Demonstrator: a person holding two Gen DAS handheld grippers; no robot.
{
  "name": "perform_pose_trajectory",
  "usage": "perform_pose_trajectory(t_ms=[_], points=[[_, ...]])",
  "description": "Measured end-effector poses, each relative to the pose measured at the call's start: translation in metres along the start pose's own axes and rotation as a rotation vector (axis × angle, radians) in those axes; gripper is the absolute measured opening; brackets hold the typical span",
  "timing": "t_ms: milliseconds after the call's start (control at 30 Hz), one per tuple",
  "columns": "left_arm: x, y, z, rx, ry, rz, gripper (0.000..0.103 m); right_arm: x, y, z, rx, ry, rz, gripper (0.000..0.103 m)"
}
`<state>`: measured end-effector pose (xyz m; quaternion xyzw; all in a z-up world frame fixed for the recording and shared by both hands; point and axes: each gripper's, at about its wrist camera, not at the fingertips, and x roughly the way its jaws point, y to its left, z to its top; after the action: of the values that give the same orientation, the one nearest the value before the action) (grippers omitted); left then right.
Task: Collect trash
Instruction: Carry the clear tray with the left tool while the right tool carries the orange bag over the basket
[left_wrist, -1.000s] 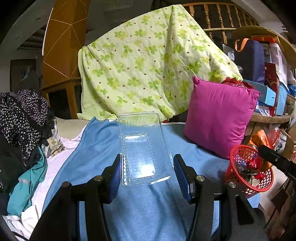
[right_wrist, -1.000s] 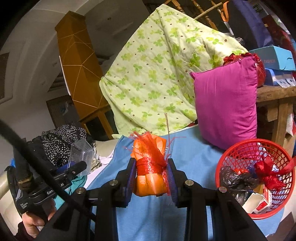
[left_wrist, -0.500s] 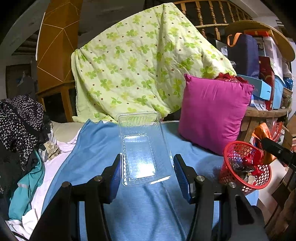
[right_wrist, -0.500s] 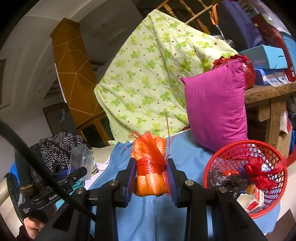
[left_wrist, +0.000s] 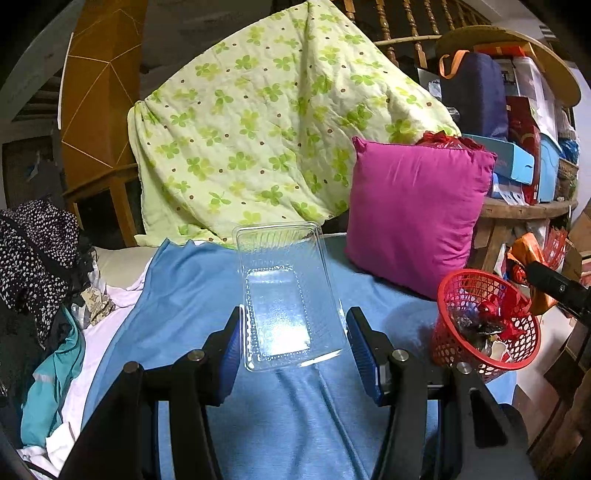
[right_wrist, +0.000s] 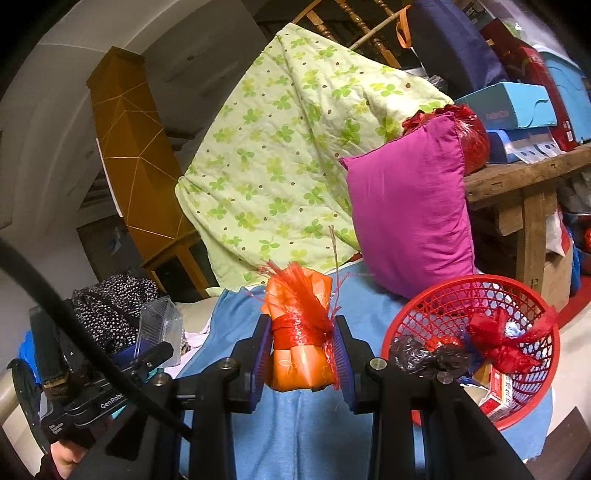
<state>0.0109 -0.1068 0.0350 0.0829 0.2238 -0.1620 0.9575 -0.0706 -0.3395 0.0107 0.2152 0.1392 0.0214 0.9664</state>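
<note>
My left gripper (left_wrist: 293, 343) is shut on a clear plastic container (left_wrist: 284, 295), which it holds above the blue sheet (left_wrist: 207, 295). Between the pads of my shut right gripper (right_wrist: 301, 354) is an orange packet tied in red mesh (right_wrist: 299, 332). A red mesh basket (right_wrist: 476, 278) sits on the sheet to the lower right of that gripper, with a dark bag, red mesh and a small carton inside. In the left wrist view the basket (left_wrist: 447, 332) stands at the right, with the orange packet (left_wrist: 528, 258) just beyond it. The right wrist view shows the left gripper (right_wrist: 147, 354) with the container (right_wrist: 159, 325) at lower left.
A pink pillow (left_wrist: 413, 210) leans behind the basket, and a green flowered quilt (left_wrist: 277, 129) hangs over the railing. Clothes (left_wrist: 37, 258) are heaped at the left. A wooden table (right_wrist: 517, 177) stacked with boxes stands at the right.
Both grippers have shifted sideways toward the basket, which now sits nearer the middle of each view and looks larger. Both grips are unchanged.
</note>
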Motion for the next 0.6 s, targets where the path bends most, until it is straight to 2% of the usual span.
perform_pose_trajectory(t_ms=[600], points=[[0.009, -0.036, 0.002, 0.062, 0.015, -0.029, 0.056, -0.011, -0.034, -0.001, 0.061, -0.01, -0.029, 0.035]])
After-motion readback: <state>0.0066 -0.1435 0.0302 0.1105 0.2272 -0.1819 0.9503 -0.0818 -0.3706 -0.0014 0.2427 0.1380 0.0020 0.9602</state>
